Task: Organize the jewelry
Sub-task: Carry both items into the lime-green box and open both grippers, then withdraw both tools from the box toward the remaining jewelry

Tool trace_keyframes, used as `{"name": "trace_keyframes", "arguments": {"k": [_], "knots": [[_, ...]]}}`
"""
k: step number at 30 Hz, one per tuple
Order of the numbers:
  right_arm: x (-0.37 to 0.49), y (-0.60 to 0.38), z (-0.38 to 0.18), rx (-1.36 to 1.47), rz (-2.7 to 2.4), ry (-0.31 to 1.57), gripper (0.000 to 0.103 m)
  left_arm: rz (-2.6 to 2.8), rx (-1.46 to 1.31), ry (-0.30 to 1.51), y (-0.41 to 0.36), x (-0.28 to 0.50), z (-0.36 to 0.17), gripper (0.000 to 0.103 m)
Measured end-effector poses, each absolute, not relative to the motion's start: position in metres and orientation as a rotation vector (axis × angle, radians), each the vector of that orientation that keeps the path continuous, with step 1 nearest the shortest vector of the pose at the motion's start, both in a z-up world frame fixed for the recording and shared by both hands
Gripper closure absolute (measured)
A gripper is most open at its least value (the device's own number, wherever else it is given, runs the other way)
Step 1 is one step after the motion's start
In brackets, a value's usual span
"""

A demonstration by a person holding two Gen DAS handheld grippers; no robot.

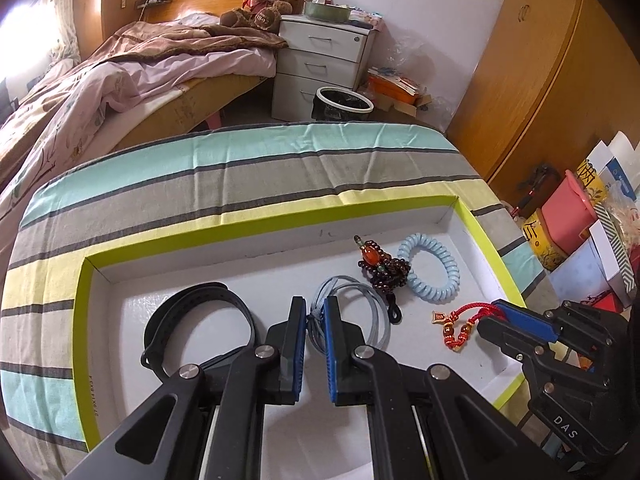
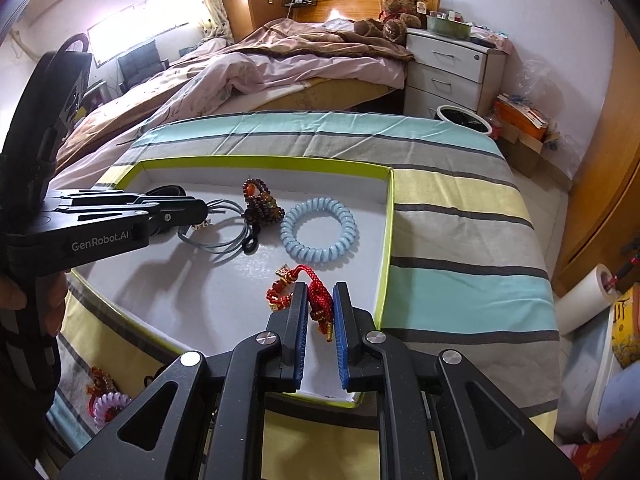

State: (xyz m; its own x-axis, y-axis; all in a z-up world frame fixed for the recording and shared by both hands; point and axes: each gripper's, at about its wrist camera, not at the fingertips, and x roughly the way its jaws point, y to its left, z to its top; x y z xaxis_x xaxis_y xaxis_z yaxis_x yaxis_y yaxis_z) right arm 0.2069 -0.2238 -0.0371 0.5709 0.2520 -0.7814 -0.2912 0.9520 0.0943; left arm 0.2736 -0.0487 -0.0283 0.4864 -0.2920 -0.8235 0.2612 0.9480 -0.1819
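Both bits look light and floppy: left tool point(image 1: 315, 312) pinches the grey cord bracelet point(image 1: 362, 308) mid-frame at its knot, right tool point(image 2: 320, 300) nips the red knotted charm point(image 2: 308, 290) low-centre by its cord.

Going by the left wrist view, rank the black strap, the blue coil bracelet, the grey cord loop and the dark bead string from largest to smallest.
1. black strap, though it lies nearest the camera
2. and 3. grey cord loop and blue coil bracelet: too alike to rank, and the left gripper hides part of the cord
4. dark bead string
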Motion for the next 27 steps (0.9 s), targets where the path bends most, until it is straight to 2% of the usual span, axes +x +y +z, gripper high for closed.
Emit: {"name": "trace_keyframes", "arguments": {"k": [5,9,10,14,27], "knots": [[0.205,-0.221,-0.035,-0.043,0.33,0.906,0.082,-0.33,-0.046,1.01,-0.045,0.273,-0.028,0.093],[0.202,-0.219,-0.032,-0.035,0.346,0.89,0.067,-0.337,-0.056,1.001,-0.044,0.269,-0.025,0.091],[0.2,-0.218,-0.03,-0.036,0.348,0.882,0.064,-0.34,-0.058,0.996,-0.044,0.268,-0.023,0.088],[0.195,-0.219,-0.026,-0.027,0.346,0.867,0.064,-0.358,-0.075,0.969,-0.041,0.256,-0.012,0.072],[0.145,-0.228,-0.002,0.035,0.362,0.79,0.064,-0.36,-0.11,0.862,-0.014,0.184,0.031,0.064]]}}
